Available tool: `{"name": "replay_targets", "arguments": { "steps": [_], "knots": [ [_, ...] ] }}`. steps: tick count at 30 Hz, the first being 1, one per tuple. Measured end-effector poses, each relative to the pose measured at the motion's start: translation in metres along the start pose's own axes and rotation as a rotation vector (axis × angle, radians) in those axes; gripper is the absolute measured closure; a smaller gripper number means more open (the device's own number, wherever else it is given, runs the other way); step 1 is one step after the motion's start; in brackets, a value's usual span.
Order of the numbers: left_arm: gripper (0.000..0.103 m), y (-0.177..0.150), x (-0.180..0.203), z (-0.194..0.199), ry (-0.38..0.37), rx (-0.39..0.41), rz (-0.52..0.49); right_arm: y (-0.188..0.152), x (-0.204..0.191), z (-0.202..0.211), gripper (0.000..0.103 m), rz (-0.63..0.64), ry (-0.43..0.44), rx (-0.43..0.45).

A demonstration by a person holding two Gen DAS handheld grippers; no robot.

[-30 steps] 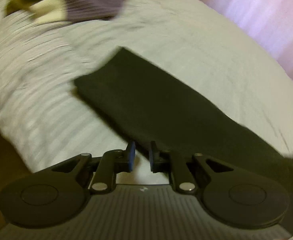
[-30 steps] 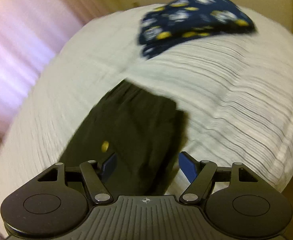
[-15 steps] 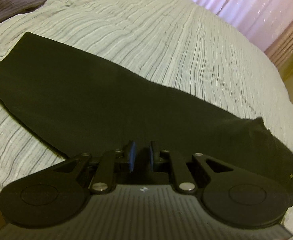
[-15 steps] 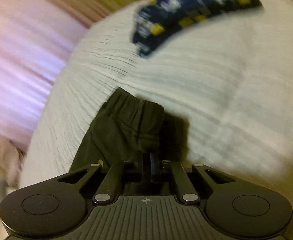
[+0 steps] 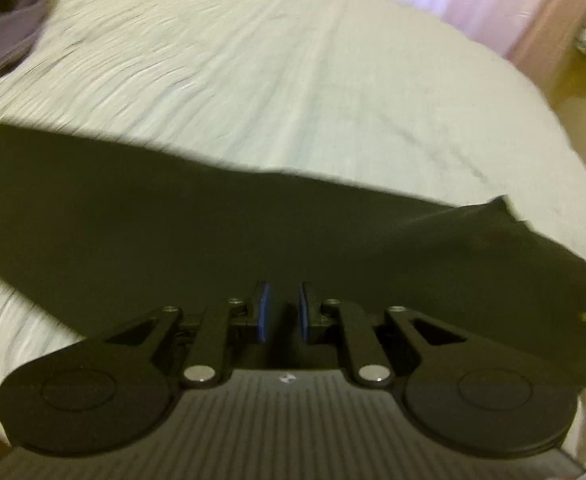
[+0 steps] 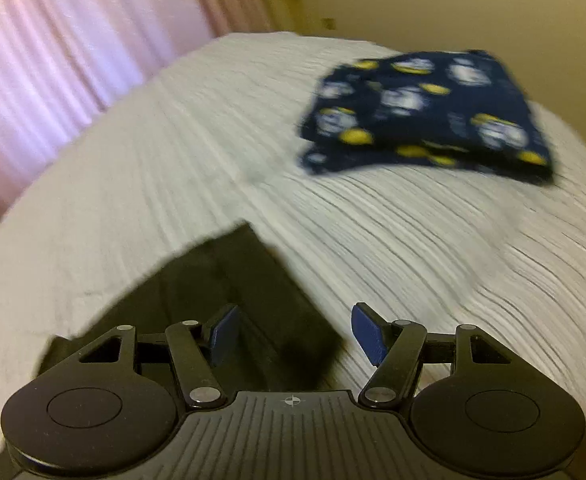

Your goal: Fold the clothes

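Grippers first, nearest in each view. Left gripper (image 5: 281, 312): blue pads close together with a narrow gap between them; nothing visibly pinched, though the dark cloth lies right under and behind the tips, so I cannot tell whether it grips a fold. Right gripper (image 6: 293, 336): jaws spread wide, released, holding nothing; the left finger sits over the cloth, the right finger over bare bedspread.

Black trousers (image 5: 253, 240) lie on the striped white bedspread (image 5: 313, 80), stretched as one long narrow band from left to right across the left wrist view, apparently legs laid one on the other. Judgement: lengthwise halving looks done; the crosswise folds that would bring it to a compact packet are not yet done.

Further off in the right wrist view, a folded navy patterned garment (image 6: 425, 116) rests on the far right of the bed, well apart from the trousers. Judgement: one piece finished. Far left in the left wrist view, a purple-grey garment (image 5: 5, 44) lies crumpled, seemingly unfolded.

View differences: the left wrist view gives the whole length of the trousers and the purple-grey heap. The right wrist view shows only one squared end (image 6: 229, 292) but alone shows the navy packet fully. Pink curtain (image 6: 73, 48) appears beyond the bed in both. Both views are motion-blurred.
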State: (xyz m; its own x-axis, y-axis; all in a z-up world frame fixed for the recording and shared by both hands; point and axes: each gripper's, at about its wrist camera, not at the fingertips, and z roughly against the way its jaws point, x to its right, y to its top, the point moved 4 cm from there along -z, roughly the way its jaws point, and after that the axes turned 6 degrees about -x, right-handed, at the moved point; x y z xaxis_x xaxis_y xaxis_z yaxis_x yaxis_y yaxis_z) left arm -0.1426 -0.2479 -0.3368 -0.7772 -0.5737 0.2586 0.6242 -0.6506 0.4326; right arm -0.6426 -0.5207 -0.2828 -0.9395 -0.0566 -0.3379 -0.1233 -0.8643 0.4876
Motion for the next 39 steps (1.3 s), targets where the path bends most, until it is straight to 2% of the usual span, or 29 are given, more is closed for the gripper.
{"name": "replay_targets", "arguments": {
  "steps": [6, 10, 14, 15, 16, 17, 18, 19, 20, 22, 24, 27, 31, 33, 35, 36, 37, 38, 39],
  "knots": [
    [0.08, 0.047, 0.074, -0.035, -0.164, -0.004, -0.134, 0.045, -0.014, -0.065, 0.037, 0.051, 0.148, -0.073],
    [0.072, 0.074, 0.117, -0.07, -0.245, -0.027, -0.186, 0.06, -0.006, -0.106, 0.037, -0.003, 0.232, -0.159],
    [0.069, 0.09, 0.149, -0.103, -0.297, -0.069, -0.202, 0.063, 0.005, -0.124, 0.038, -0.09, 0.34, -0.214],
    [0.068, 0.093, 0.156, -0.111, -0.308, -0.081, -0.205, 0.063, 0.007, -0.127, 0.044, -0.103, 0.358, -0.22],
    [0.067, 0.096, 0.164, -0.12, -0.315, -0.101, -0.217, 0.063, 0.009, -0.129, 0.057, -0.112, 0.369, -0.223],
    [0.067, 0.096, 0.17, -0.129, -0.324, -0.129, -0.223, 0.064, 0.01, -0.13, 0.064, -0.116, 0.363, -0.221],
    [0.069, 0.096, 0.175, -0.138, -0.335, -0.16, -0.226, 0.064, 0.012, -0.131, 0.069, -0.121, 0.363, -0.219],
    [0.073, 0.096, 0.18, -0.147, -0.345, -0.19, -0.229, 0.064, 0.014, -0.131, 0.081, -0.129, 0.374, -0.216],
    [0.079, 0.095, 0.183, -0.153, -0.371, -0.22, -0.222, 0.065, 0.016, -0.13, 0.089, -0.133, 0.385, -0.213],
    [0.101, 0.094, 0.185, -0.161, -0.401, -0.243, -0.193, 0.065, 0.015, -0.123, 0.094, -0.103, 0.39, -0.194],
    [0.103, 0.094, 0.181, -0.158, -0.404, -0.18, -0.17, 0.062, 0.009, -0.115, 0.097, -0.044, 0.353, -0.156],
    [0.102, 0.087, 0.172, -0.152, -0.424, -0.081, -0.103, 0.051, 0.008, -0.107, 0.099, -0.045, 0.289, -0.106],
    [0.1, 0.073, 0.176, -0.17, -0.359, -0.077, -0.083, 0.031, 0.02, -0.124, 0.099, -0.129, 0.171, -0.103],
    [0.099, 0.071, 0.187, -0.176, -0.293, -0.07, -0.185, 0.032, 0.008, -0.126, 0.098, -0.079, 0.124, -0.081],
    [0.094, 0.072, 0.194, -0.169, -0.26, -0.039, -0.275, 0.038, -0.002, -0.123, 0.089, -0.041, 0.071, -0.075],
    [0.093, 0.075, 0.192, -0.161, -0.246, -0.012, -0.278, 0.042, -0.004, -0.119, 0.086, -0.027, 0.038, -0.065],
    [0.093, 0.077, 0.187, -0.153, -0.231, 0.018, -0.266, 0.044, -0.006, -0.111, 0.078, -0.002, -0.008, -0.032],
    [0.093, 0.079, 0.178, -0.143, -0.22, 0.038, -0.248, 0.047, -0.007, -0.102, 0.064, 0.024, -0.054, 0.0],
    [0.093, 0.079, 0.166, -0.132, -0.211, 0.054, -0.227, 0.05, -0.009, -0.093, 0.057, 0.05, -0.1, 0.033]
  ]
}}
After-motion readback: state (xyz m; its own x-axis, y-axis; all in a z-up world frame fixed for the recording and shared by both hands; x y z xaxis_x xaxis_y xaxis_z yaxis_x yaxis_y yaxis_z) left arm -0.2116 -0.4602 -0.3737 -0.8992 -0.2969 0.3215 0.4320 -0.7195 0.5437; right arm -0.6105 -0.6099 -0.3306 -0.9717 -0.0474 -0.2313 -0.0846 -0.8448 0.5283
